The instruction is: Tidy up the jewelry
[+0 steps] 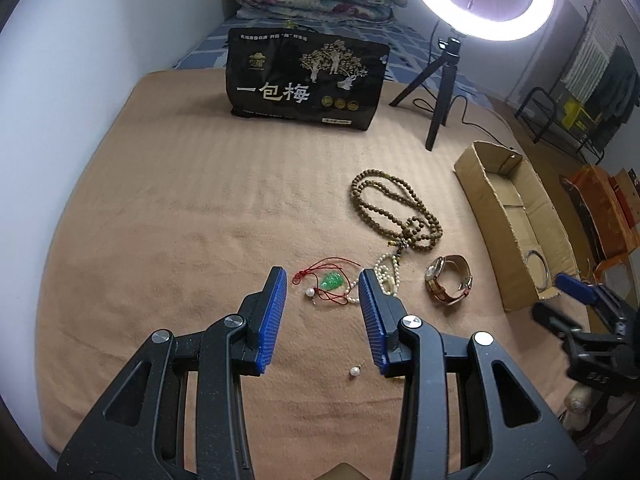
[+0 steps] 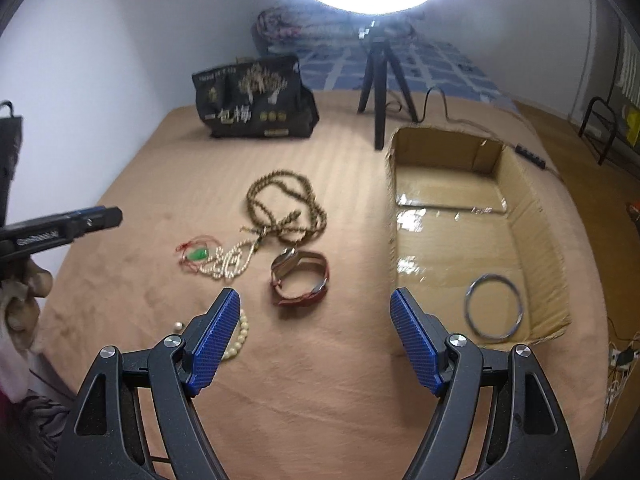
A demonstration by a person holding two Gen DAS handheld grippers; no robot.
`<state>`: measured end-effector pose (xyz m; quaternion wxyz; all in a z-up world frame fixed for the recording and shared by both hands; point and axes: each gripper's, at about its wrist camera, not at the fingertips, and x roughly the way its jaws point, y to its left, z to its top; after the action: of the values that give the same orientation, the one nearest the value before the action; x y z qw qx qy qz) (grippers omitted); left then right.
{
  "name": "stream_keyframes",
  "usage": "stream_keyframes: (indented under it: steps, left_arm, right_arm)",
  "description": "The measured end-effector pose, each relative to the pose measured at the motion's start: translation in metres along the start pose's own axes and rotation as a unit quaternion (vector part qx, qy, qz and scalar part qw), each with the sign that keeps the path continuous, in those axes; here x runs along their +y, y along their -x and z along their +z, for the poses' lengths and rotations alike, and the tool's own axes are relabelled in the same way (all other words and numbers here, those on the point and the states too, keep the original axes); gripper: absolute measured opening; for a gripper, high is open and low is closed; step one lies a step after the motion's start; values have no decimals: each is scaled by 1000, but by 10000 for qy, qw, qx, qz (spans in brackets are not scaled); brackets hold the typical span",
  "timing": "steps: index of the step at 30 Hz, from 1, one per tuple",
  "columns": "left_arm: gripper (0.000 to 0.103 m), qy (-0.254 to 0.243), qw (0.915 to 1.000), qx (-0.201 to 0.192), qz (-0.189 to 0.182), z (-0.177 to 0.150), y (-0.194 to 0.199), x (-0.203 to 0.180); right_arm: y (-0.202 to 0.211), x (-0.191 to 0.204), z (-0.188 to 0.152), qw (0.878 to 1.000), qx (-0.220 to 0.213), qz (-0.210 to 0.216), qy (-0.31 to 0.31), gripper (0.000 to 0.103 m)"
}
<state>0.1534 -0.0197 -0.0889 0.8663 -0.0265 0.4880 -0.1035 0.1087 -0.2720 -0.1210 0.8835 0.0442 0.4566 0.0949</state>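
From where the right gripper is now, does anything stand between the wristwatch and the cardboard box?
Nothing visible does. The wristwatch lies on the tan blanket, and only bare blanket separates it from the cardboard box. The box's near wall must be cleared. Inside lies only a metal bangle.

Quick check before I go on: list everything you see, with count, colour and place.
cardboard box: one, brown, right side of blanket
bangle: one, silver, inside box
watch: one, brown strap, beside box
bead necklace: one, brown, mid blanket
pearl strands: cream, count unclear, by necklace
jade pendant: one, green on red cord
loose pearls: two, white
snack bag: one, black, far side
ring light: one, on black tripod
blanket: one, tan
left gripper: open, empty
right gripper: open, empty
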Motion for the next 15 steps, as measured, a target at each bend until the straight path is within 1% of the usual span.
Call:
stream_keyframes:
  steps: [3, 6, 10, 15]
  left_arm:
    - [38, -2, 9999, 103, -81, -8, -5, 0]
    - [38, -49, 9994, 310, -168, -20, -17, -3]
    - [38, -190, 9974, 633, -300, -38, -35, -13]
    - [37, -341, 9946, 879, -439, -52, -52, -26]
  right_arm:
    - [-12, 1, -5, 9998, 183, 11, -56, 78]
    - [-24, 0, -6, 9991, 354, 34, -214, 78]
    - [-33, -2, -6, 9977, 466, 129, -469, 78]
    - [-41, 2, 2, 9969, 482, 179, -596, 77]
